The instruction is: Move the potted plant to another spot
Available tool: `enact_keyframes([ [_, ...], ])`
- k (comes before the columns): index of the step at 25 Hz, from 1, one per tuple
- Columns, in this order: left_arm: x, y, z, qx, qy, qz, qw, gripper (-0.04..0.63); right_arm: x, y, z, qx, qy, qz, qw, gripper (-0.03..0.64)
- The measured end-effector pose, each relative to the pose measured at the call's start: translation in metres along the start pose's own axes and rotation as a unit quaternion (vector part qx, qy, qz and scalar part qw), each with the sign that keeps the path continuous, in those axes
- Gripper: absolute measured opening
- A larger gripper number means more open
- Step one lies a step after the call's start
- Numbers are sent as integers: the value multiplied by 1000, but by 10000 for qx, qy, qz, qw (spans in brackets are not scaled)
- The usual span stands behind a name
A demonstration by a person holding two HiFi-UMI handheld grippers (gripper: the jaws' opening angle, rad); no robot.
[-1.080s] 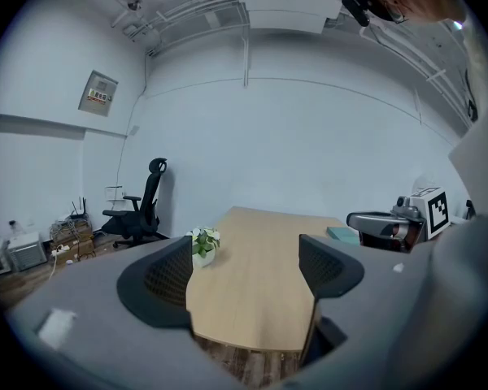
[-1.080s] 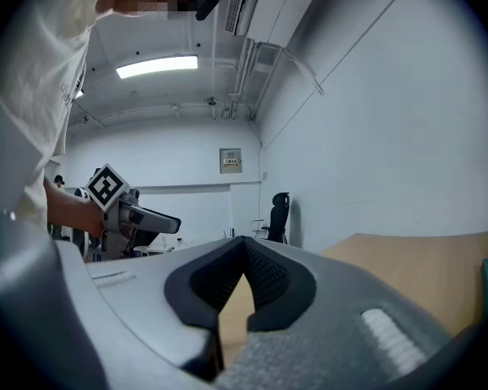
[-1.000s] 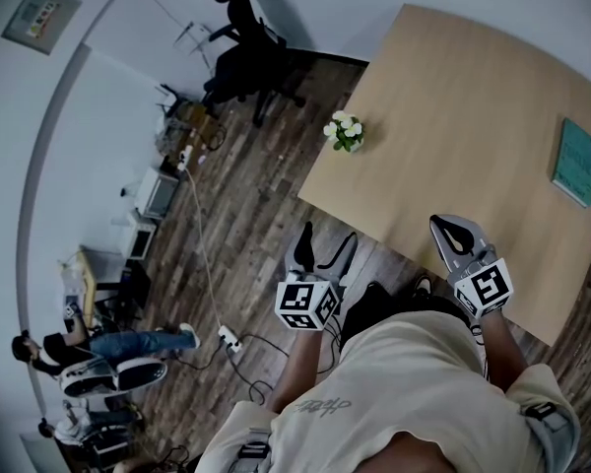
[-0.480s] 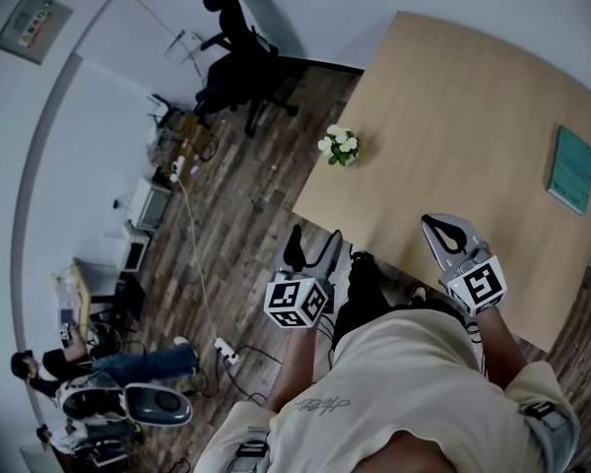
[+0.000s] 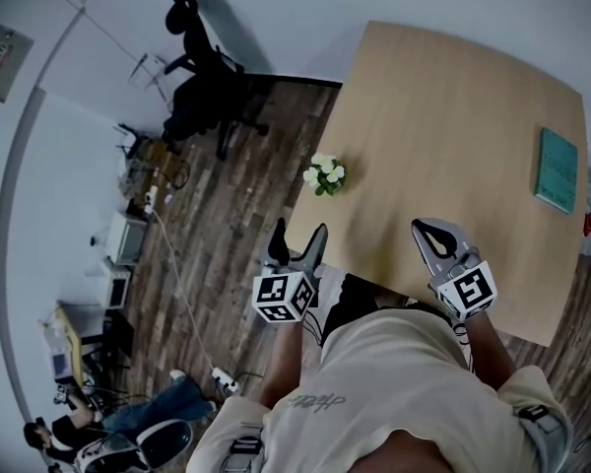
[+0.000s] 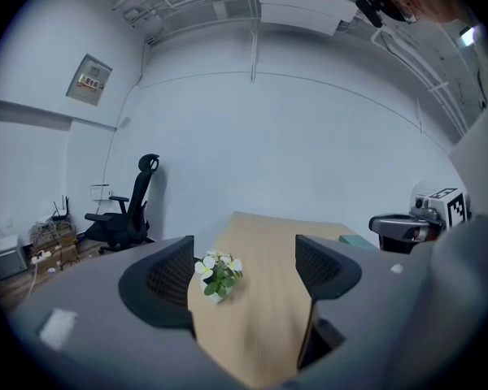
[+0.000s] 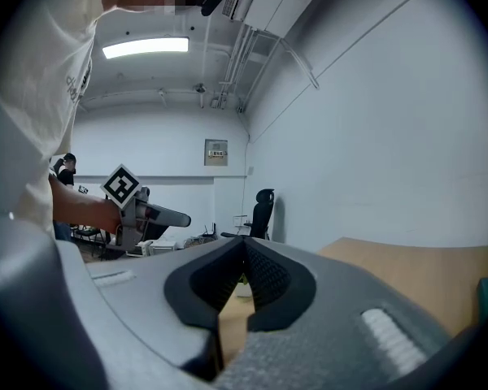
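The potted plant (image 5: pixel 324 174), white flowers over green leaves in a small white pot, stands near the left edge of the light wooden table (image 5: pixel 453 116). My left gripper (image 5: pixel 297 236) is open at the table's near edge, short of the plant. Its jaws have just been closing slightly, with nothing between them. In the left gripper view the plant (image 6: pixel 220 273) stands far off, framed by the jaws of the left gripper (image 6: pixel 244 279). My right gripper (image 5: pixel 428 233) hovers over the near edge, to the plant's right. The tips of the right gripper (image 7: pixel 246 254) meet, holding nothing.
A teal book (image 5: pixel 557 169) lies at the table's far right. A black office chair (image 5: pixel 202 87) stands on the wood floor left of the table. Cables and a power strip (image 5: pixel 225 382) lie on the floor. A person (image 5: pixel 148 412) sits at lower left.
Both grippers have moved forward toward the table and the plant. The left gripper's tips now reach the table's near edge. The plant stays in place.
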State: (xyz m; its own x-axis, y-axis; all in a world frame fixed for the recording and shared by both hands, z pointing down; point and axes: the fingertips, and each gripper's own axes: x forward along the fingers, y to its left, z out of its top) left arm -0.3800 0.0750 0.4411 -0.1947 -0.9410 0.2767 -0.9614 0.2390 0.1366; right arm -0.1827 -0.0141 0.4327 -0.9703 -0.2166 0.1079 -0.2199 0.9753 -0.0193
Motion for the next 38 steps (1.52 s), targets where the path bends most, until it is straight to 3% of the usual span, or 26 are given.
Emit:
enact_keyframes([
  [4, 33, 14, 17, 216, 22, -331, 9992, 394, 28, -12, 13, -52, 67, -235, 9997, 3],
  [12, 90, 51, 25, 288, 234, -1100, 9932, 399, 90, -21, 36, -52, 133, -707, 9974, 3],
  [24, 132, 82, -12, 861, 800, -2139, 9698, 411, 147, -9, 30, 233, 446, -1400, 9889, 2],
  [30, 129, 84, -51, 1017, 1247, -2434, 9565, 414, 153, 1, 27, 242, 465, -1645, 9850, 3],
  [38, 153, 82, -105, 915, 1349, -2519, 9539, 417, 135, 9, 26, 69, 617, -1712, 9833, 2],
])
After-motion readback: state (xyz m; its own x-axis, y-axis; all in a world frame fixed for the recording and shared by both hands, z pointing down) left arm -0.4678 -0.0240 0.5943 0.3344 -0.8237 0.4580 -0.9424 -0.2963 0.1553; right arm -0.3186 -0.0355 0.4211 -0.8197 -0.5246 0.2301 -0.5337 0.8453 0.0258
